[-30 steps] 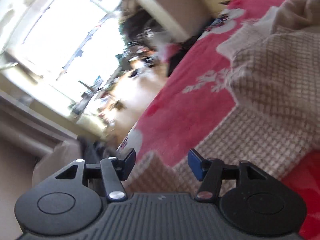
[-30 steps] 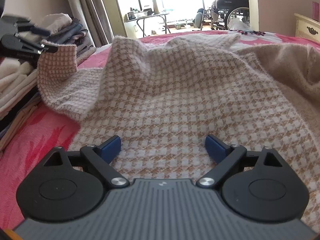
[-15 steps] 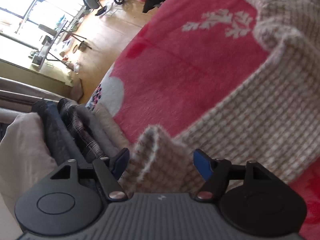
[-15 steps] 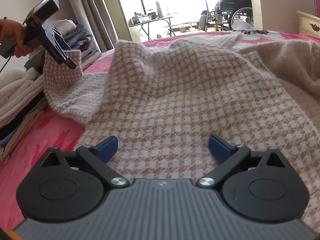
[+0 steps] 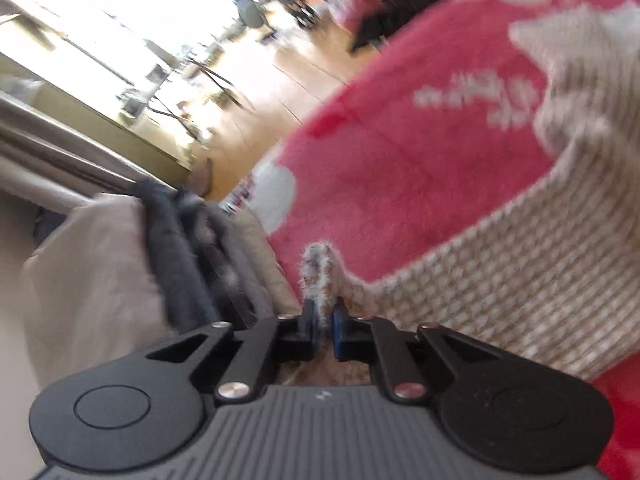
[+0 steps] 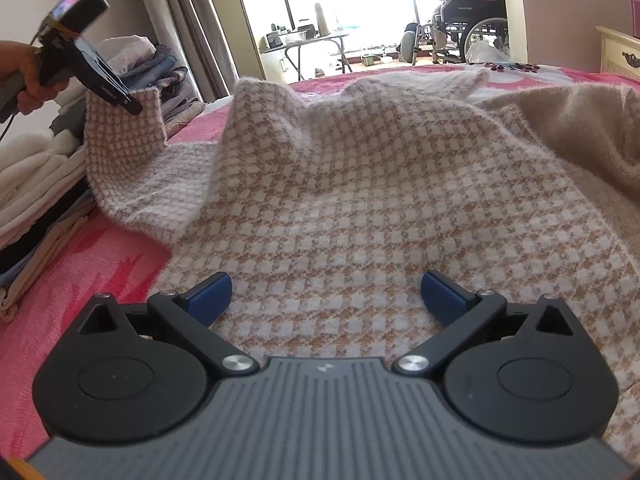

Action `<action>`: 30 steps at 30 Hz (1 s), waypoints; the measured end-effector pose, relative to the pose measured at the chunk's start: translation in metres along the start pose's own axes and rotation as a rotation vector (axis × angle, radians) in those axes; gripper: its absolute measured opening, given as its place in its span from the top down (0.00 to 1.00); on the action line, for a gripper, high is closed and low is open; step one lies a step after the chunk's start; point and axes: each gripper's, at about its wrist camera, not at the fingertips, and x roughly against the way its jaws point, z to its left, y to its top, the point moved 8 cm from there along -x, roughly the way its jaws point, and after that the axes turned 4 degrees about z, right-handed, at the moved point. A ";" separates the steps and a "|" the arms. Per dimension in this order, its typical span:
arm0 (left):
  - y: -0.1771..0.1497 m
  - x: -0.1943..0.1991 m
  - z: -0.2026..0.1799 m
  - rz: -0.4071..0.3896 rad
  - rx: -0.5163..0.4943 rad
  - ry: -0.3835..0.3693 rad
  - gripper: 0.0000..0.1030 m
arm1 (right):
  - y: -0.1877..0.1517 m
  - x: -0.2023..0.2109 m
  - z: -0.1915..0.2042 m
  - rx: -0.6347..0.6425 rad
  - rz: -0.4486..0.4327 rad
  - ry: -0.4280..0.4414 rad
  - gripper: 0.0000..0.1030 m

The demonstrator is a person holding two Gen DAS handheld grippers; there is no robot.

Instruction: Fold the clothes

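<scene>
I see the sweater (image 6: 360, 208), a fuzzy tan-and-white check knit, spread over the red blanket (image 6: 72, 280) on the bed. Its near part lies flat in front of my right claw (image 6: 326, 292), and one sleeve (image 6: 124, 136) is lifted off the bed at the left. My left claw (image 5: 325, 322) is clenched on the edge of that sleeve; in the left wrist view a tuft of the knit stands up between the two blue pads (image 5: 340, 328), which are nearly together. In the right wrist view the hand (image 6: 24, 76) holding that claw shows at the far left, raised above the blanket. My right claw is released, its jaws wide apart with nothing between them, sitting low over the flat body of the sweater. A plain beige garment (image 6: 572, 128) lies against the sweater on the right. A stack of folded clothes (image 6: 36, 184) sits beside the bed at the left. Beyond the bed are curtains (image 6: 188, 20), a folding table (image 6: 308, 44) and a wheelchair (image 6: 468, 28). The left wrist view is motion-blurred.
</scene>
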 end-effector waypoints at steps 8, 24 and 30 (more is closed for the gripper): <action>-0.014 0.141 0.076 -0.151 0.399 -0.128 0.93 | 0.001 0.007 -0.012 -0.087 -0.040 0.060 0.01; -0.191 0.200 0.134 -0.054 0.845 -0.159 0.93 | 0.002 0.011 -0.024 -0.156 -0.074 0.122 0.01; -0.251 0.148 0.117 0.063 0.851 -0.120 0.92 | 0.002 0.012 -0.030 -0.168 -0.076 0.138 0.01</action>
